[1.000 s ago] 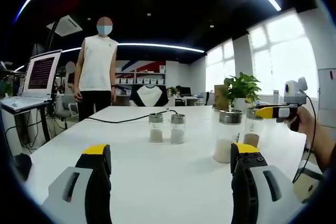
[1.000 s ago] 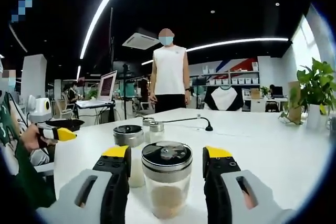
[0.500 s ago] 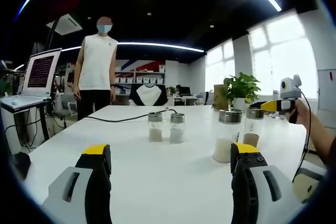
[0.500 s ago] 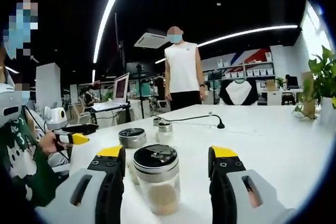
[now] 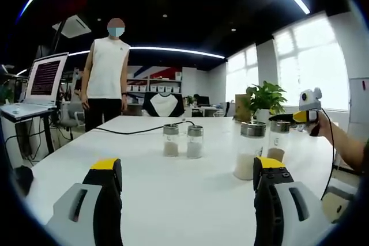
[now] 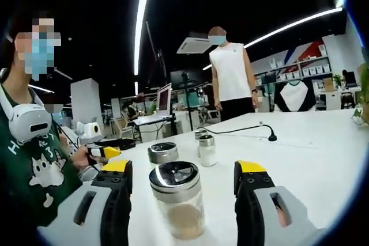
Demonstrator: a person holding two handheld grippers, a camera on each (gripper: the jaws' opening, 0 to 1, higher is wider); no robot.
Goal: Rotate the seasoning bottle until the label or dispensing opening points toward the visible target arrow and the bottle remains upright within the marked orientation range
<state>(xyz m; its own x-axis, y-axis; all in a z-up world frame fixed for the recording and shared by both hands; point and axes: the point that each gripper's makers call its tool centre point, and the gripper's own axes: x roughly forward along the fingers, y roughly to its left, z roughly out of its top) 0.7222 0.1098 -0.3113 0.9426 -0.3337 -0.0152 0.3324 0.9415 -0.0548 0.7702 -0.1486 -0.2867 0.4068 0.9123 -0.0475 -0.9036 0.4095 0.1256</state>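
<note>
A glass seasoning bottle (image 6: 177,203) with a black-and-silver lid and brown powder stands upright on the white table (image 6: 311,154). It sits between the jaws of my right gripper (image 6: 183,166), which is open, with a gap on each side. In the left gripper view the same bottle (image 5: 278,140) stands at the right, with the right gripper (image 5: 293,117) hovering by its lid in a person's hand. My left gripper (image 5: 187,163) is open over bare table with nothing between its jaws. It also appears at the left of the right gripper view (image 6: 106,152), held low by a hand.
A larger jar of white powder (image 5: 250,149) stands beside the seasoning bottle. Two small shakers (image 5: 183,140) stand mid-table near a black cable (image 5: 138,131). A person in a white top (image 5: 106,79) stands beyond the far edge. A laptop (image 5: 43,82) is at the left, a potted plant (image 5: 264,97) at the right.
The right gripper's camera has swung left and tilted, bringing the holder's body into view; the bottle stays between its jaws. In the left gripper view the right gripper has risen slightly.
</note>
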